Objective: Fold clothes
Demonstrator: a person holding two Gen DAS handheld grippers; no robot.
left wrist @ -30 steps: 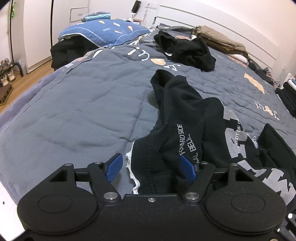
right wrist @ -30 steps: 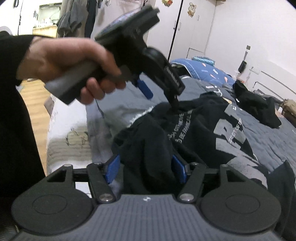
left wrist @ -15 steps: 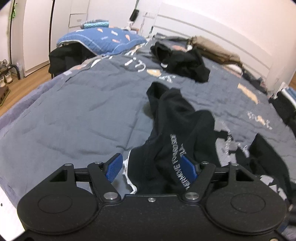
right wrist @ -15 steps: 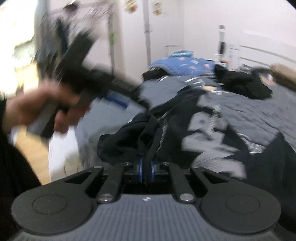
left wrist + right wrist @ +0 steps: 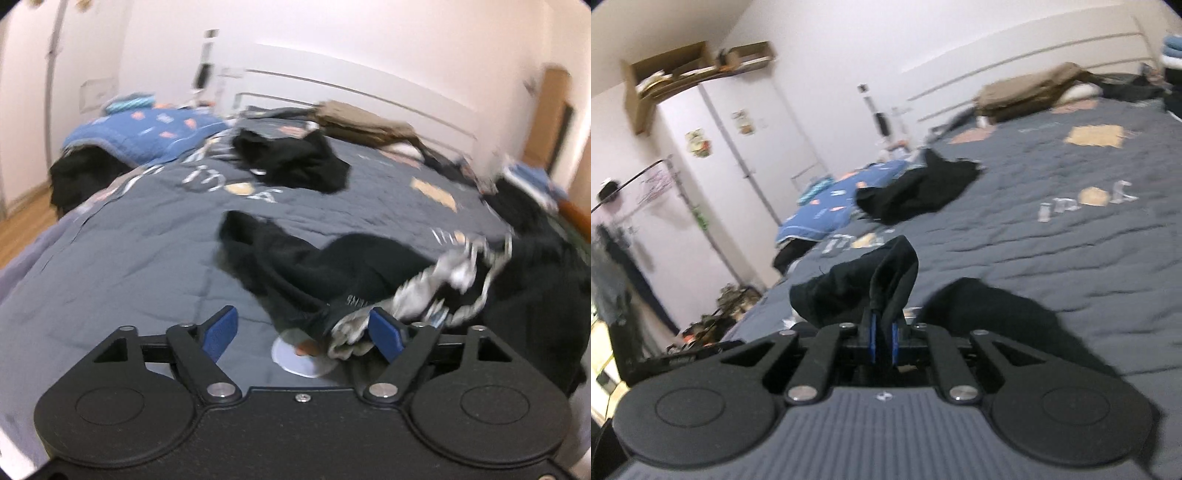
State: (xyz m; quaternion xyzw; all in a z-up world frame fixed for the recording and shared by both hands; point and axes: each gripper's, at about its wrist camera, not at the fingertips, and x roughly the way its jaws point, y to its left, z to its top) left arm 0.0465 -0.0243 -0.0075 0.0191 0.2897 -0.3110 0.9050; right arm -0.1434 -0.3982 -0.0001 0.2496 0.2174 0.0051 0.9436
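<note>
While its hem sits pinched in the right gripper (image 5: 881,341) jaws, black printed garment (image 5: 354,273) bunched between opening left gripper (image 5: 306,330) jaws

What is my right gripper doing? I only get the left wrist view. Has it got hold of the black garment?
Observer: Yes. The right gripper is shut on a fold of the black garment.
Operator: How does the fold sit?
Observer: It stands up above the pads; the rest trails onto the grey bedspread.
Operator: What is past the bed in that view?
Observer: A white wardrobe with cardboard boxes on top.
</note>
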